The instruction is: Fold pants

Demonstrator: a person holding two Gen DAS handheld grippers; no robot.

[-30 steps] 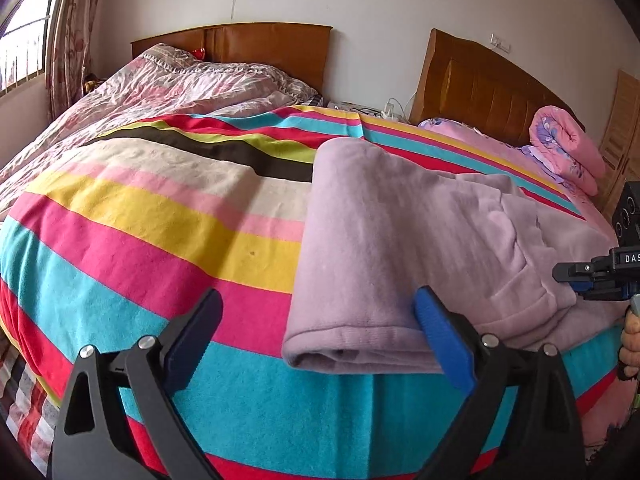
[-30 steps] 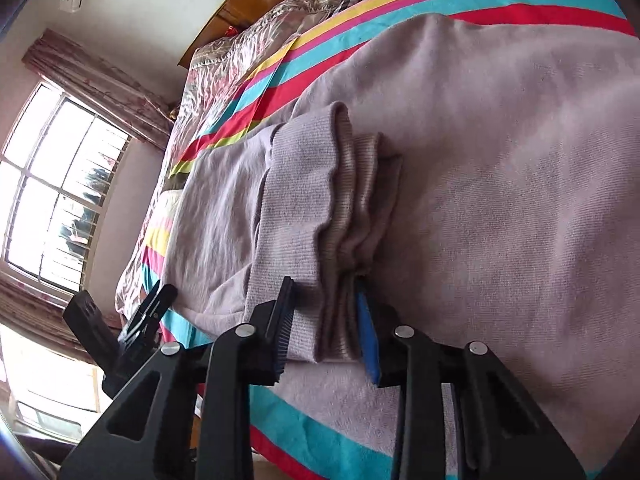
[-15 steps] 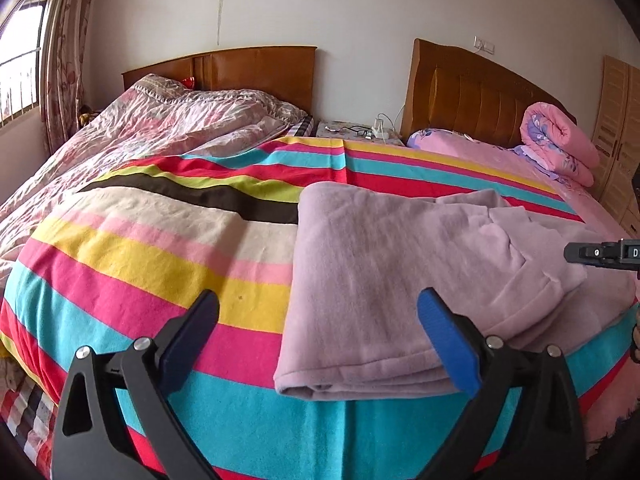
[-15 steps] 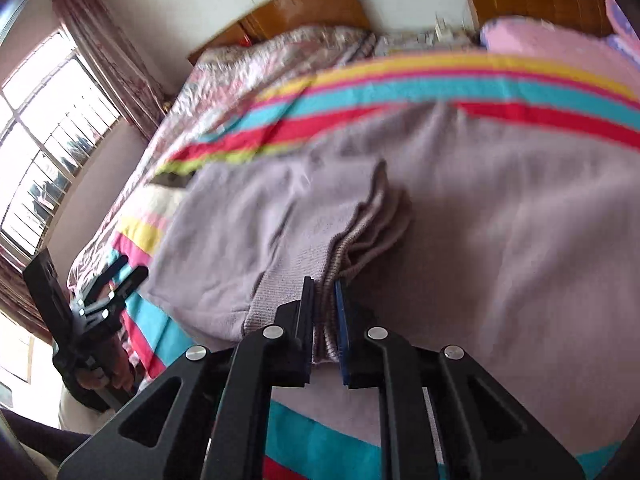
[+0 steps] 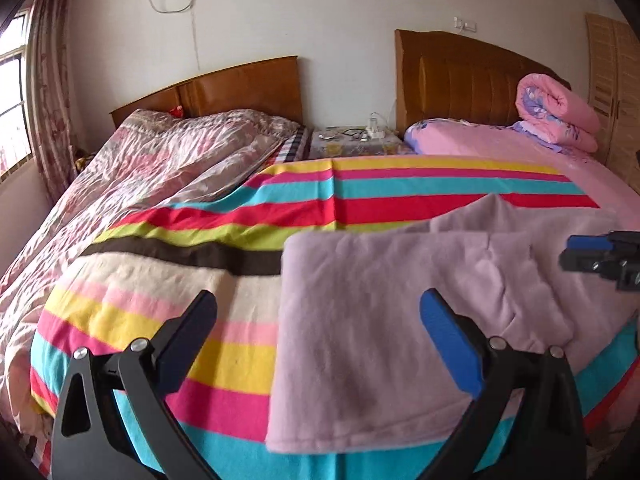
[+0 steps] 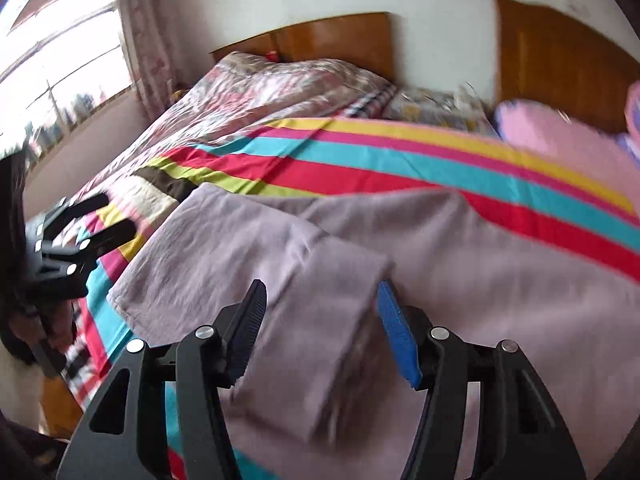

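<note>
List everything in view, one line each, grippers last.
pants: one, lilac, folded on striped blanket near bed's front edge
striped blanket: one, multicoloured, spread over bed
floral quilt: one, pink-patterned, rumpled, left bed
headboards: two, brown wood, against wall
rolled quilt: one, pink, by right headboard
nightstand: one, cluttered, between headboards
curtain: one, floral, at left window
left gripper: black, open, above blanket and pants
right gripper: black, open, over pants' folded edge

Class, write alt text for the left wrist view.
Folded lilac pants lie on a striped bedspread, with the open left gripper hovering in front. The right gripper enters from the right edge.
</note>
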